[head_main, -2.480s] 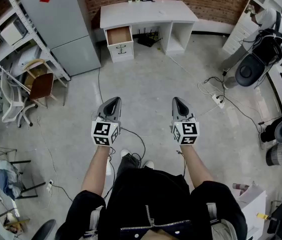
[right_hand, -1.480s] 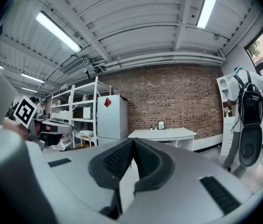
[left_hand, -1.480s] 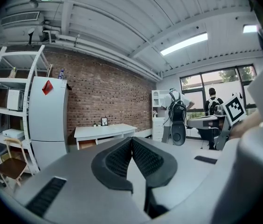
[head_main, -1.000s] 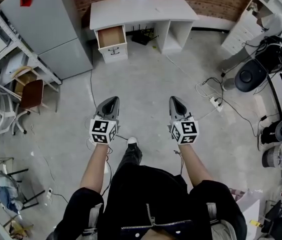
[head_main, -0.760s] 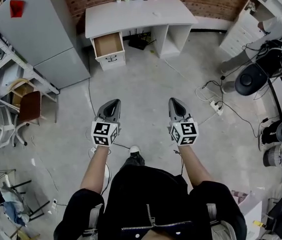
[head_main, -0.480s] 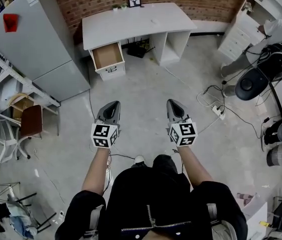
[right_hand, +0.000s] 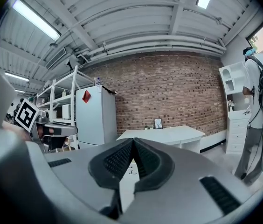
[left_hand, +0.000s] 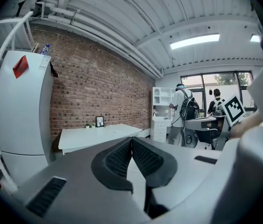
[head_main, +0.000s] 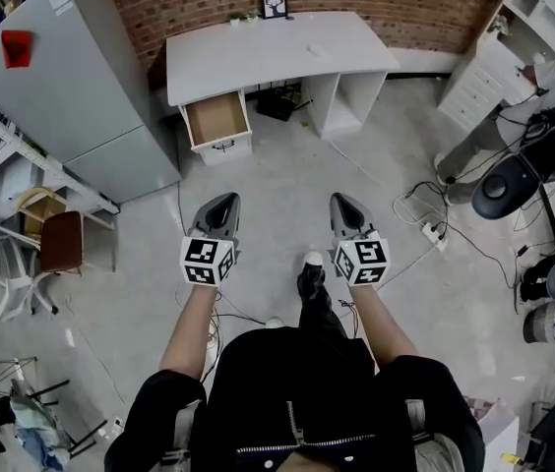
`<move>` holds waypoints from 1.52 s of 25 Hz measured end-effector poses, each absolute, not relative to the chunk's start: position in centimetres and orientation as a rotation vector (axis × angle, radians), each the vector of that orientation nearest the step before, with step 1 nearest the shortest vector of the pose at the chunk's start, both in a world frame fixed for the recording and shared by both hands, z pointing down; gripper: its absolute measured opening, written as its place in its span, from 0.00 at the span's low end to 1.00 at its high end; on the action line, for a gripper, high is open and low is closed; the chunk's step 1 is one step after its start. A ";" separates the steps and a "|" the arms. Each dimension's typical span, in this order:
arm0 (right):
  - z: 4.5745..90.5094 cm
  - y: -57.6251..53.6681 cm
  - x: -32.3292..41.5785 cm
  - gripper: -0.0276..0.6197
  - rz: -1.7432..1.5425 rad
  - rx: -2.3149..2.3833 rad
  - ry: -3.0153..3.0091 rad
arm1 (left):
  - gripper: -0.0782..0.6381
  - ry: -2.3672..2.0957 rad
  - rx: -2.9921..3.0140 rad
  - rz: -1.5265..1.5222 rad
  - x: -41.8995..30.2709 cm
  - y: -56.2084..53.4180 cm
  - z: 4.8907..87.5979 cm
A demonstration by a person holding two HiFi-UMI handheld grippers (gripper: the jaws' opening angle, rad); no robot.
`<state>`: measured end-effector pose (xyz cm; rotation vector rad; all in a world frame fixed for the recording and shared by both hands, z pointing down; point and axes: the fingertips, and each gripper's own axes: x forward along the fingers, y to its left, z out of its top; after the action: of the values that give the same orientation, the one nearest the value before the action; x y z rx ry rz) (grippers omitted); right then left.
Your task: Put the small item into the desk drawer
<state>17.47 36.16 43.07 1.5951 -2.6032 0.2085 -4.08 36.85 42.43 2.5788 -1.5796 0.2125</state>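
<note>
While you are holding left gripper [head_main: 224, 201] and right gripper [head_main: 343, 201] pressed together, empty, power strip [head_main: 431, 234] rightward is likely threatening a trip.

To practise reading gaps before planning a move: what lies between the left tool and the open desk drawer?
Bare concrete floor separates the left tool from the open drawer. This shows in the head view.

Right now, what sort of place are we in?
Probably a workshop or lab staged with home furniture: a brick wall, a white desk with its drawer open, a grey fridge, and cables trailing over a bare concrete floor.
</note>
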 end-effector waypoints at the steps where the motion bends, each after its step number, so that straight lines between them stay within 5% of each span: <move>1: 43.1 35.3 17.6 0.05 0.207 1.595 -2.607 | 0.14 -1.581 2.579 0.214 -3.9 36.1 42.4; 22: 42.1 8.1 23.9 0.05 0.223 1.387 -2.736 | 0.14 -1.794 2.452 0.196 2.8 13.3 39.7; 38: 43.8 -3.1 21.7 0.05 0.256 1.279 -2.756 | 0.14 -1.895 2.360 0.170 0.4 2.7 40.8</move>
<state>21.74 -3.13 43.76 1.2787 -2.7562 0.2562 0.44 2.73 40.77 2.3598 -1.8952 0.1699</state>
